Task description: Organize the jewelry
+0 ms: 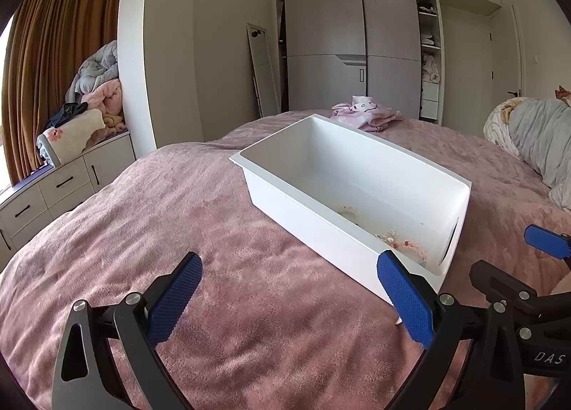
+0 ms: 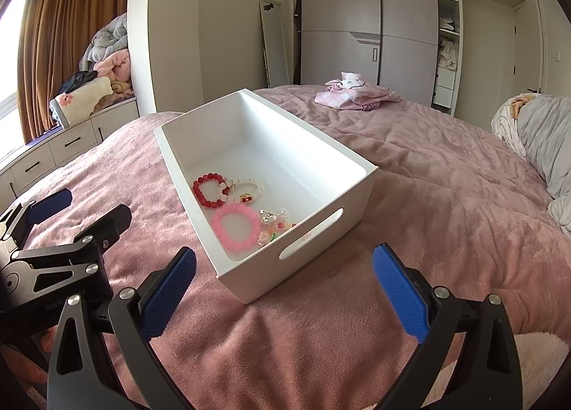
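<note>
the white rectangular plastic bin point(image 2: 314, 174) sits on the pink plush bedspread point(image 2: 410, 174), holding a red bead bracelet point(image 2: 208, 191), a pink bead bracelet point(image 2: 235, 226) and small charms; both the left gripper point(image 1: 289, 297) and right gripper point(image 2: 283, 290) hover with jaws spread and empty, so judge whether anything remains outside before reaching in

Soft daylight from the window point(image 2: 9, 63) at nine o'clock; sharp focus, fisheye bending, dark vignetted corners.
</note>
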`<state>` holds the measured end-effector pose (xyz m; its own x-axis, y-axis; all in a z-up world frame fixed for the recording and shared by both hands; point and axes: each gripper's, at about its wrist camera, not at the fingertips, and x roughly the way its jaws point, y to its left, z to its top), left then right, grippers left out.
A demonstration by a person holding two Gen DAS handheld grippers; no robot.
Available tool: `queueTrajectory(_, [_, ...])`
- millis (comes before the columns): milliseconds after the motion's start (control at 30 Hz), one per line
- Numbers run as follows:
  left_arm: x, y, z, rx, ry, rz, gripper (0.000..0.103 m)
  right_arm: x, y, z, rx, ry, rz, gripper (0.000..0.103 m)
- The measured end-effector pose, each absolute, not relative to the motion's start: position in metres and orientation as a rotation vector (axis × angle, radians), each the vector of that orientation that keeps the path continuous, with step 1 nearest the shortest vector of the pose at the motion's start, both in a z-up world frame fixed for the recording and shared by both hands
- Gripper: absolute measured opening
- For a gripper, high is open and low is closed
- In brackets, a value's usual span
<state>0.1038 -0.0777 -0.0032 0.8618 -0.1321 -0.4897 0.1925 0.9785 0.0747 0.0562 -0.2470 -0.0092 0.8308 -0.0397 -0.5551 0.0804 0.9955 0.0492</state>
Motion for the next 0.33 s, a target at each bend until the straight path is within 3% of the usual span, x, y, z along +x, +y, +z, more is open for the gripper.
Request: queueTrajectory(333, [0.1062,-0.0787,-0.0045,0.135,0.52,-0.152,0.099,0.0563,-0.2473,-0.0099,0.071,0.587,-0.065,0.098])
